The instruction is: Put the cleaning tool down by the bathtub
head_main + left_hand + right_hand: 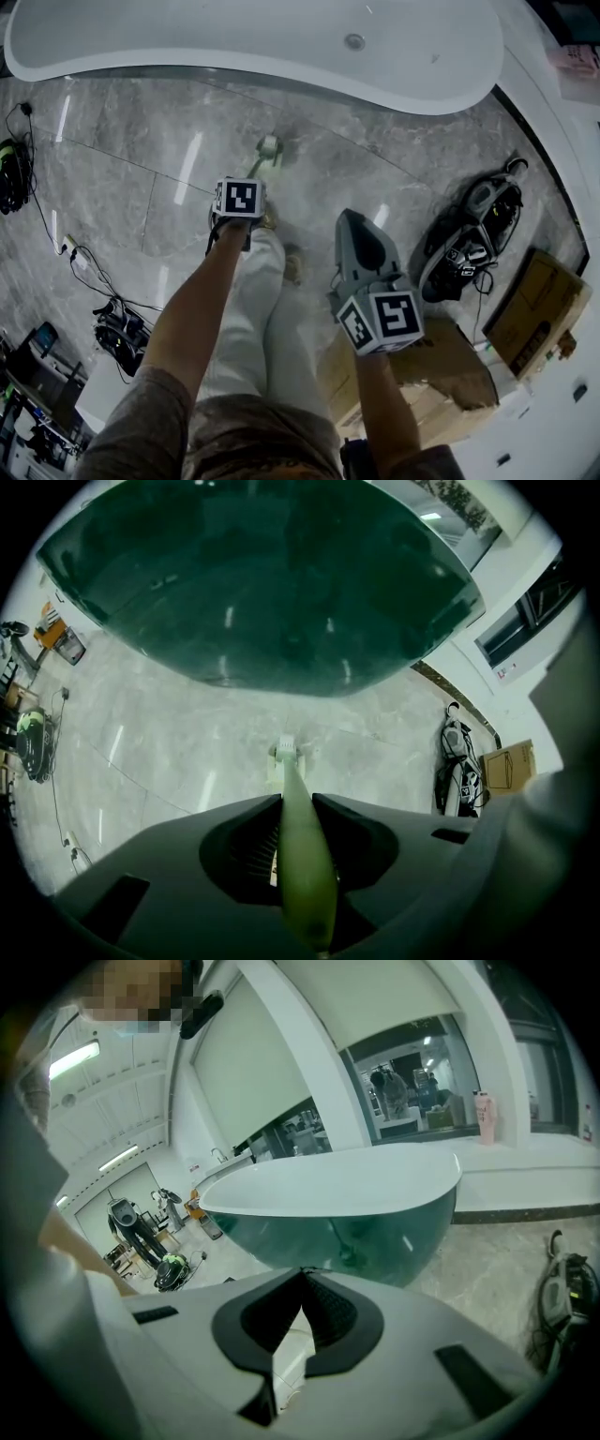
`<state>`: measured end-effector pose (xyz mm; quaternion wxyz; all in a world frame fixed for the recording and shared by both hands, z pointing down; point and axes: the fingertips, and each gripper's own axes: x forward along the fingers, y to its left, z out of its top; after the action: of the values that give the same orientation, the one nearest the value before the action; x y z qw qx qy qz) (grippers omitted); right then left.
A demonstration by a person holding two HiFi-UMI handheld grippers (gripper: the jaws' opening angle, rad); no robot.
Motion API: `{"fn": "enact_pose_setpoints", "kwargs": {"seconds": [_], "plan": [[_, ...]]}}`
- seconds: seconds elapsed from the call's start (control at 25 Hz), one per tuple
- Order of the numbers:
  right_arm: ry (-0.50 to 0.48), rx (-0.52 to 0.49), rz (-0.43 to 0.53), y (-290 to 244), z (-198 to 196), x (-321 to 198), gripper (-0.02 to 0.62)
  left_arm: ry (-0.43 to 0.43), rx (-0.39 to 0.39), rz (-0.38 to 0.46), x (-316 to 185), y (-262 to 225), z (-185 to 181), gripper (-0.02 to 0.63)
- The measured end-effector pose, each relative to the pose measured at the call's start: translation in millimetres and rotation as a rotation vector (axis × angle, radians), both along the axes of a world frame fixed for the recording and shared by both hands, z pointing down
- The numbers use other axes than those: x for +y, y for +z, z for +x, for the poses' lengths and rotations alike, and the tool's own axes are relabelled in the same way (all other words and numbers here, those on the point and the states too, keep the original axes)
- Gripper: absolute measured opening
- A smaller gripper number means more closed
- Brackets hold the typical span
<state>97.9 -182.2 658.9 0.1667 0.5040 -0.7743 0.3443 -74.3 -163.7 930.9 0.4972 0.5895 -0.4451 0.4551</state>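
Here, seen from above, a person stands on a grey marble floor [141,141] beside a long oval bathtub [281,70], white inside with a dark green outer wall, and holds a two-fingered gripper in each hand. The left gripper [296,799] points steeply down at the floor, and its fingers are closed on the pale green handle of the cleaning tool [302,846], one pad pressing on each side. The tool's long axis runs in line with the gripper: the handle leaves the fingers and narrows downward to a small pale head [284,754] at the far end. That head points at the floor and toward the bathtub, and sits just short of the tub's curved green wall. Whether the head touches the floor cannot be told. In the head view the same tool shows beyond the marker cube, on the bathtub side of the person's feet. The right gripper [302,1274] is held lower in that view and farther right, angled gently downward, facing the bathtub. Its fingers meet at the tips with nothing between them. To the right, a bundle of dark gear and cables [473,234] lies on the floor, with a cardboard box [539,300] beside it. More cables trail along the floor at the left.
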Motion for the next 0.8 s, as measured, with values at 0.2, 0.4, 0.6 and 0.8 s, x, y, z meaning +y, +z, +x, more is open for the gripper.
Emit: {"fn": "enact_pose_setpoints", "kwargs": {"seconds": [0.2,0.4,0.6,0.8], "plan": [[0.011,-0.003,-0.015,4.5,-0.3,-1.3,0.000,0.001,-0.018,-0.044,-5.1,16.1,2.5,0.103],[0.026,-0.004,-0.026,9.4,3.0,-1.5,0.000,0.027,-0.038,-0.088,-11.1,28.5,8.1,0.103],[0.056,-0.001,-0.036,13.0,11.7,-2.7,0.000,0.083,-0.060,-0.123,-15.1,38.6,11.7,0.103],[0.071,0.001,-0.043,15.6,19.1,-2.5,0.000,0.087,-0.064,-0.141,-13.6,41.1,15.7,0.106]]}}
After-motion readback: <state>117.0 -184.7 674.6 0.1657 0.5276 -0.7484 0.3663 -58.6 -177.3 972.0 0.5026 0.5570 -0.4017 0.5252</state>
